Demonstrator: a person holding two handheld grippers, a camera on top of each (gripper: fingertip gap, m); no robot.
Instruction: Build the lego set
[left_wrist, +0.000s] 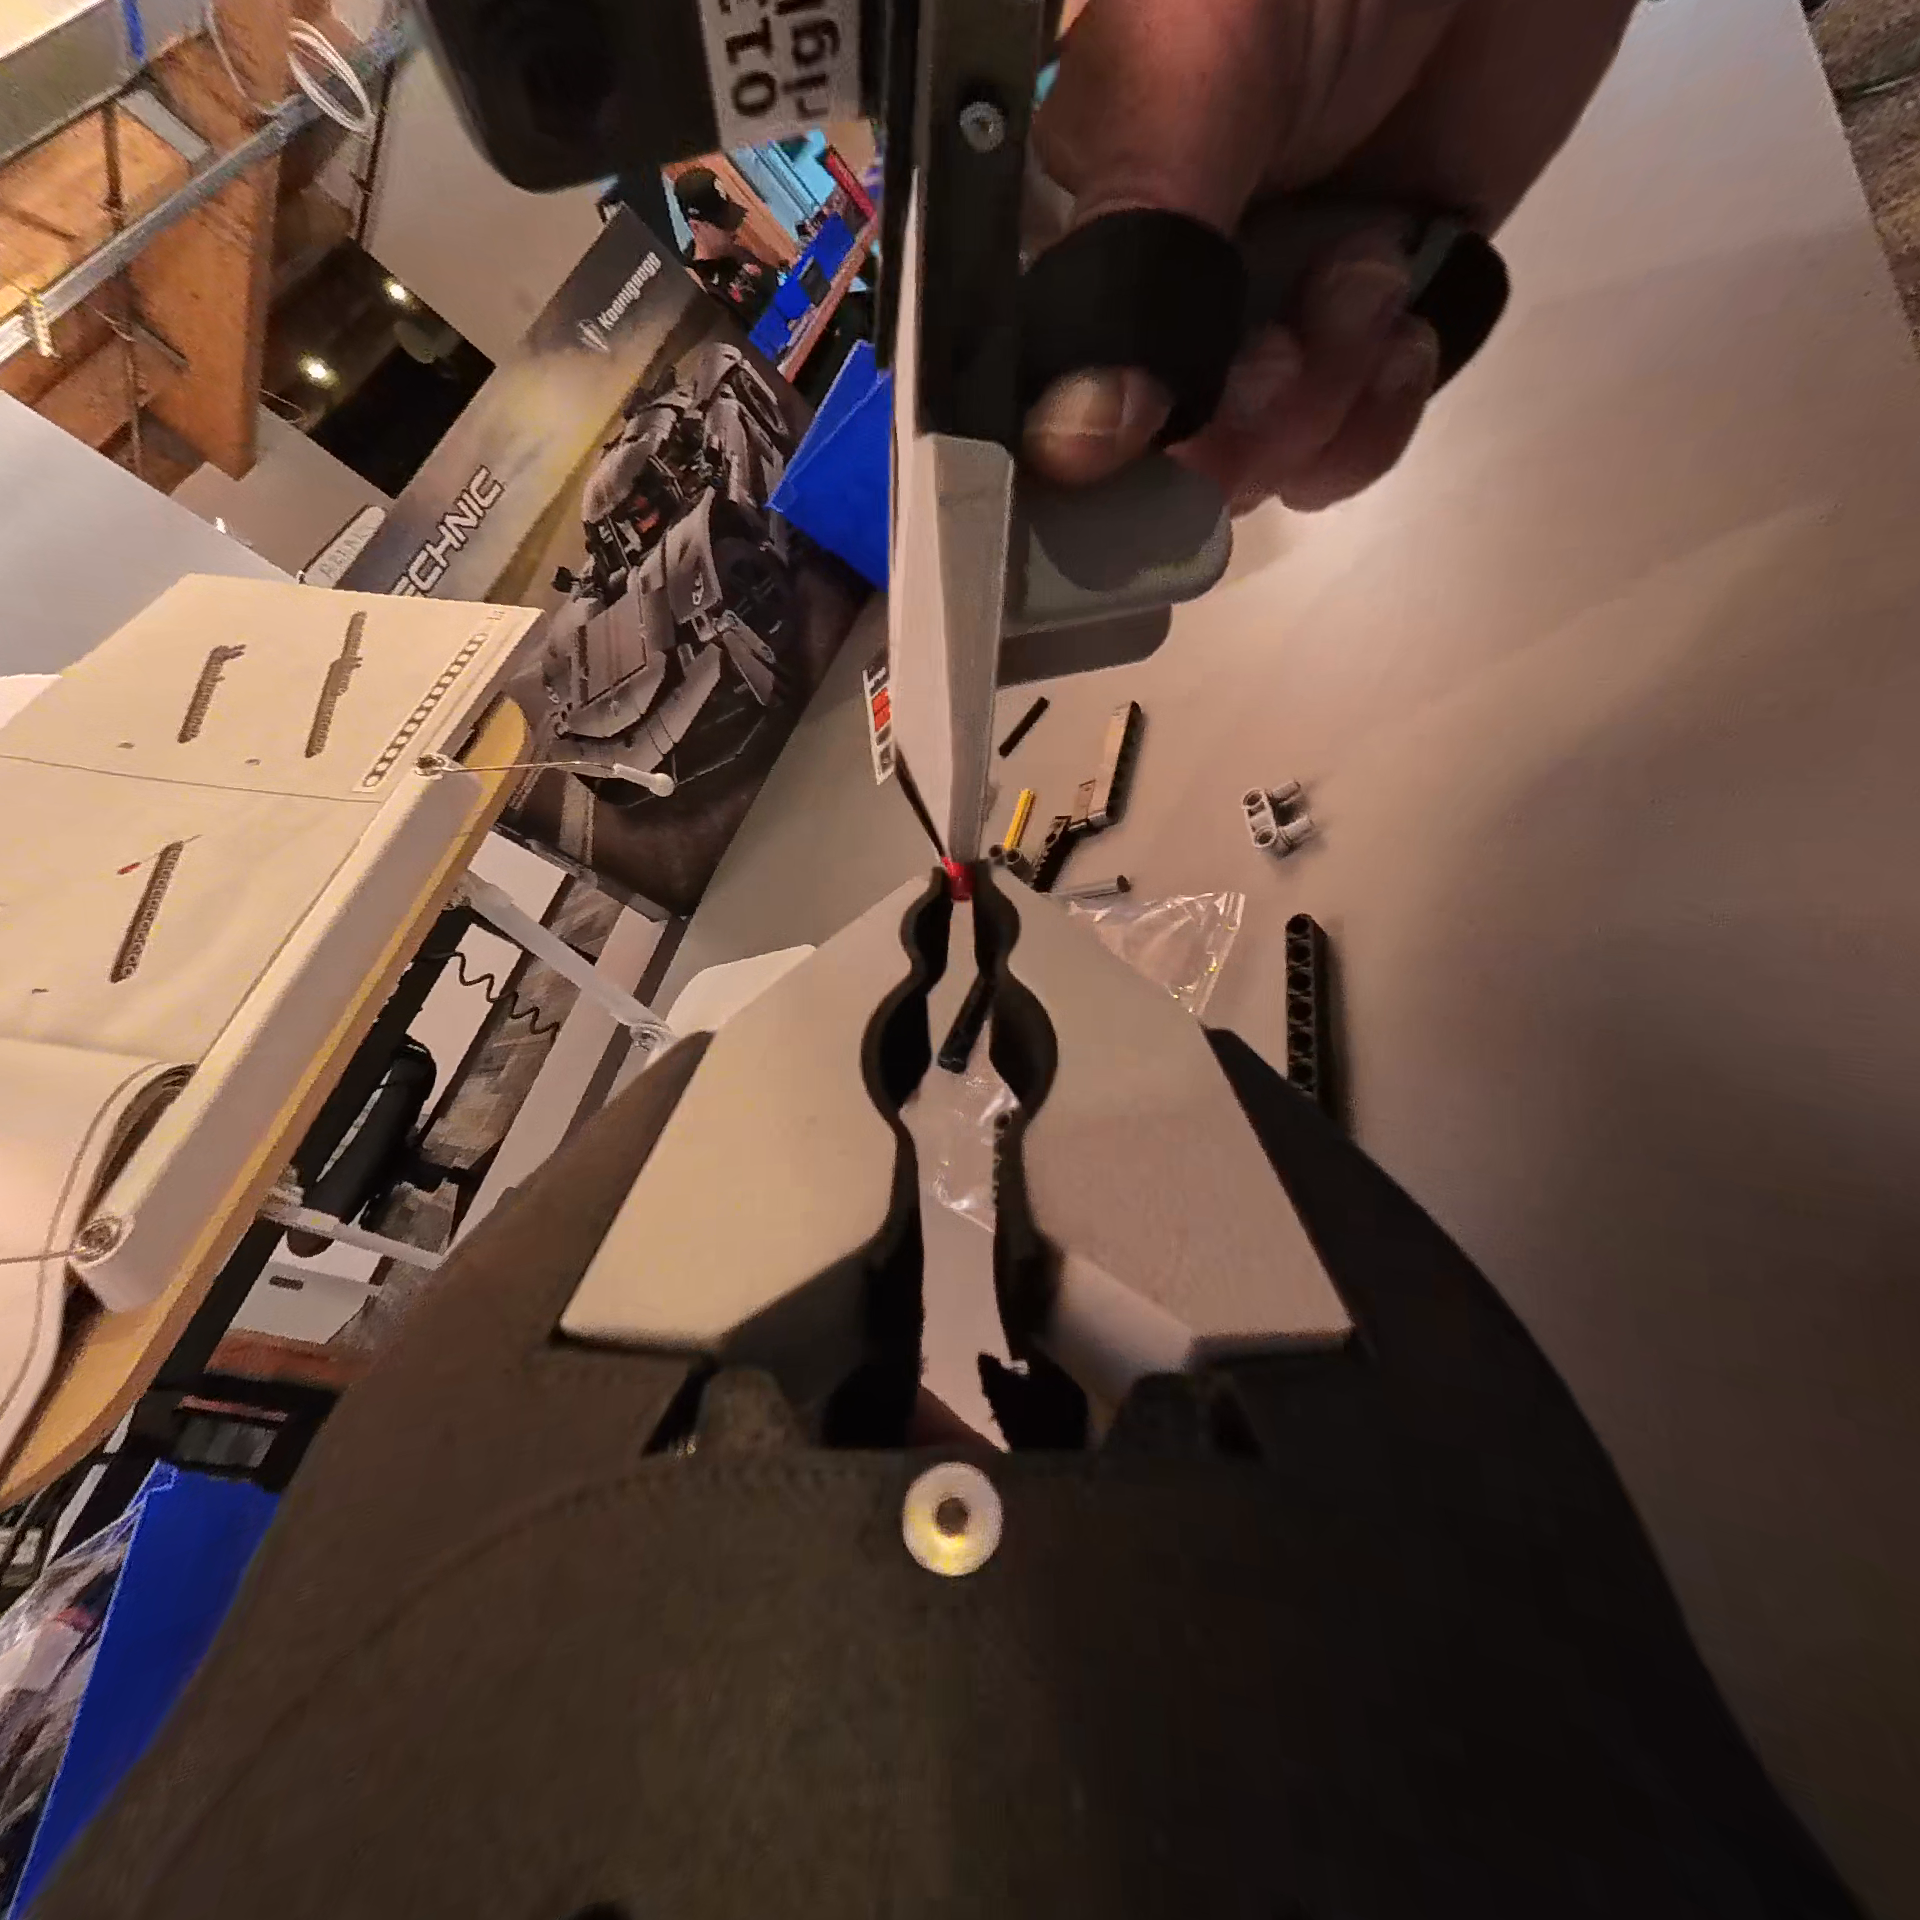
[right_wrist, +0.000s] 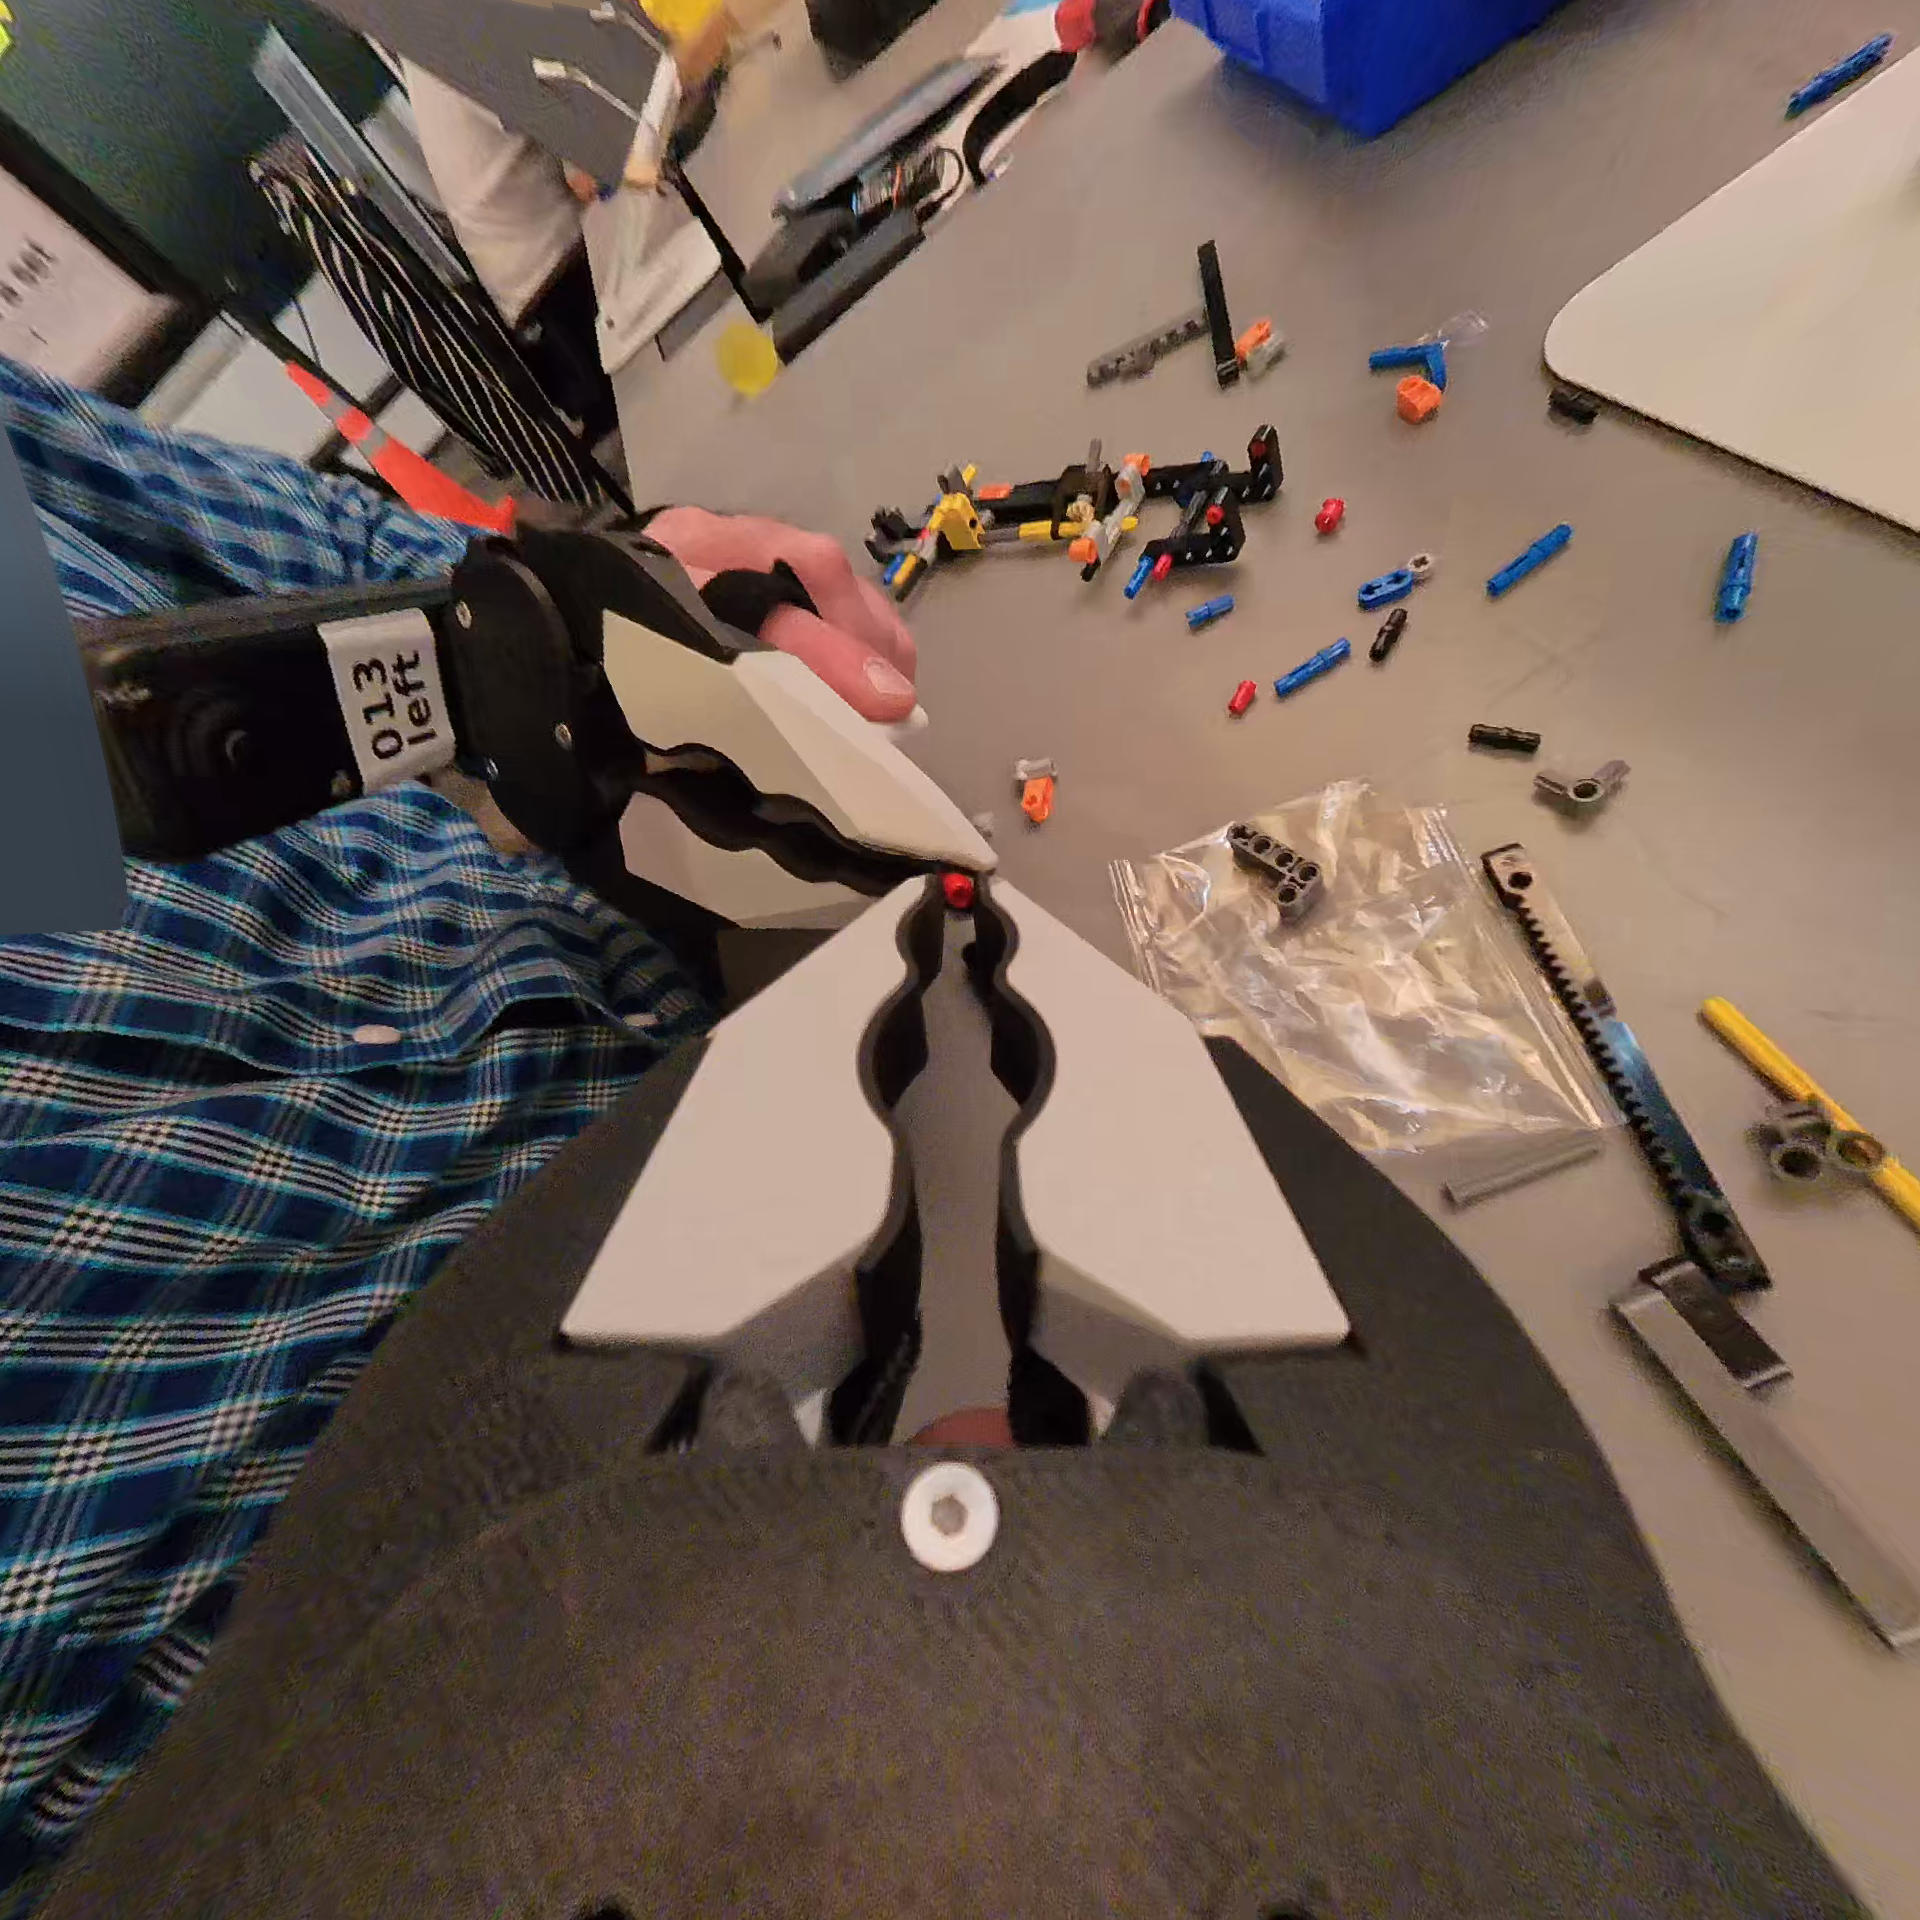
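We see the left gripper (left_wrist: 961, 894) clenched on a thin black axle rod (left_wrist: 966, 1023); the right gripper (right_wrist: 956, 883) pinches a small red bush (right_wrist: 956, 888) at its tips, both meeting above the grey table (right_wrist: 1351, 707).

Small red pin (left_wrist: 957, 879) on thin black axle (left_wrist: 968, 1023).

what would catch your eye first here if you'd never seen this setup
The two grippers meeting tip to tip on a small red piece: the left gripper and right gripper both pinch there, a thin black axle between the left fingers. Beyond, a half-built lego assembly lies among scattered blue pins on the grey table.
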